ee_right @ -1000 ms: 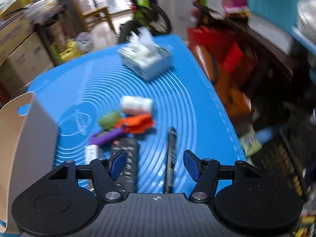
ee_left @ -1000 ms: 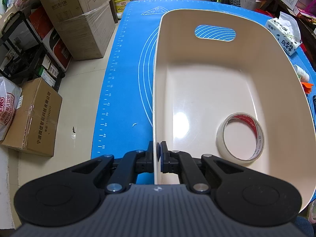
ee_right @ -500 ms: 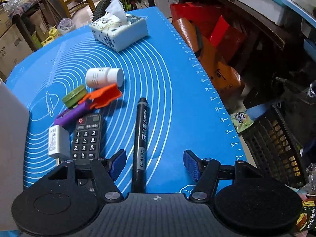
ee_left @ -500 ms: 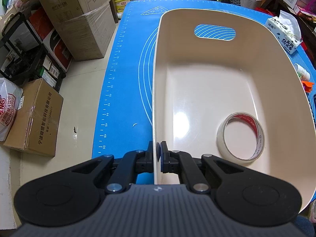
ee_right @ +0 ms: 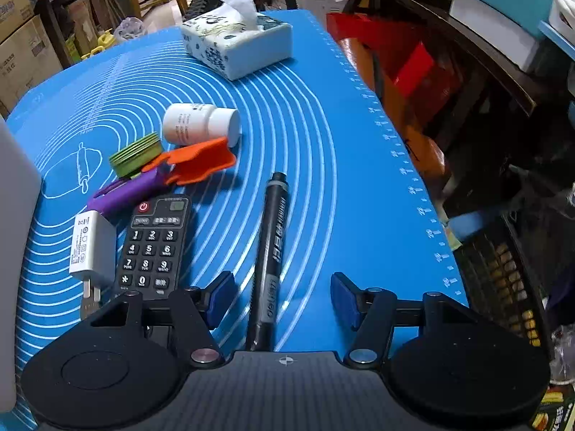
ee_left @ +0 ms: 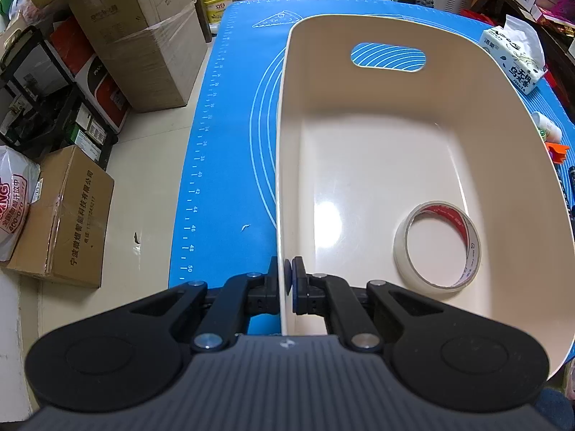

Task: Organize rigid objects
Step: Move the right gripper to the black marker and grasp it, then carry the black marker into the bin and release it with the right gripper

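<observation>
My left gripper (ee_left: 287, 280) is shut on the near left rim of the cream bin (ee_left: 359, 82), which holds a roll of tape (ee_left: 436, 244). Low over the blue mat, my right gripper (ee_right: 284, 296) has its jaws closing around a black marker (ee_right: 271, 237). The marker lies between the blue pads, closer to the left one, and neither pad presses on it. Left of the marker lie a black remote (ee_right: 152, 248), a white charger (ee_right: 91, 248), a purple clip (ee_right: 125, 194), an orange clip (ee_right: 194, 160), a green lid (ee_right: 134, 154) and a white bottle (ee_right: 199, 124).
A tissue box (ee_right: 239, 45) stands at the far end of the blue mat (ee_right: 323, 165). The bin's wall (ee_right: 14, 215) rises at the left edge of the right wrist view. Cardboard boxes (ee_left: 68, 212) crowd the floor to the left; clutter and a black crate (ee_right: 499, 269) sit off the mat's right edge.
My right gripper has dropped closer to the mat, and its pads now flank the marker's near end. The jaws have narrowed a little. The left gripper and bin have not moved.
</observation>
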Available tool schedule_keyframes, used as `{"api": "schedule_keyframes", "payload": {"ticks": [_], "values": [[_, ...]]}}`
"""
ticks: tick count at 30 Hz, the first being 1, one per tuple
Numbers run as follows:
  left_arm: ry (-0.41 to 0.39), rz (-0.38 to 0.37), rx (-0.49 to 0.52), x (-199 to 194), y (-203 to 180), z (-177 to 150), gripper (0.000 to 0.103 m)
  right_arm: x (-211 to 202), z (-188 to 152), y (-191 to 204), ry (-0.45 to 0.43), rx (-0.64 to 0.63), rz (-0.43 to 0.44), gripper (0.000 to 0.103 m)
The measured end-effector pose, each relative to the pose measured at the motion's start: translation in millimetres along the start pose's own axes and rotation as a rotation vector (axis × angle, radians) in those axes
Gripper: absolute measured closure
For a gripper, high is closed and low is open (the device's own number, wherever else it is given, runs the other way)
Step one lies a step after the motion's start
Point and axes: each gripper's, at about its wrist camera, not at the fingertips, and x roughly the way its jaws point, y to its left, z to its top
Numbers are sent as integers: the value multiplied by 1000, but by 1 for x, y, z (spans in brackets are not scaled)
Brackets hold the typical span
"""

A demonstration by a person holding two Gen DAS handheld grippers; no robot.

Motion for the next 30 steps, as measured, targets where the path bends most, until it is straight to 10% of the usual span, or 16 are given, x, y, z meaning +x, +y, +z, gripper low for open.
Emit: {"api": "schedule_keyframes", "payload": {"ticks": [6, 30], "values": [[-2, 1, -8, 1, 1, 0, 97, -2, 1, -1, -28, -17, 13, 78], [-2, 2, -8, 1, 1, -1, 97, -82, 32, 25, -235, -2, 109, 79]]}}
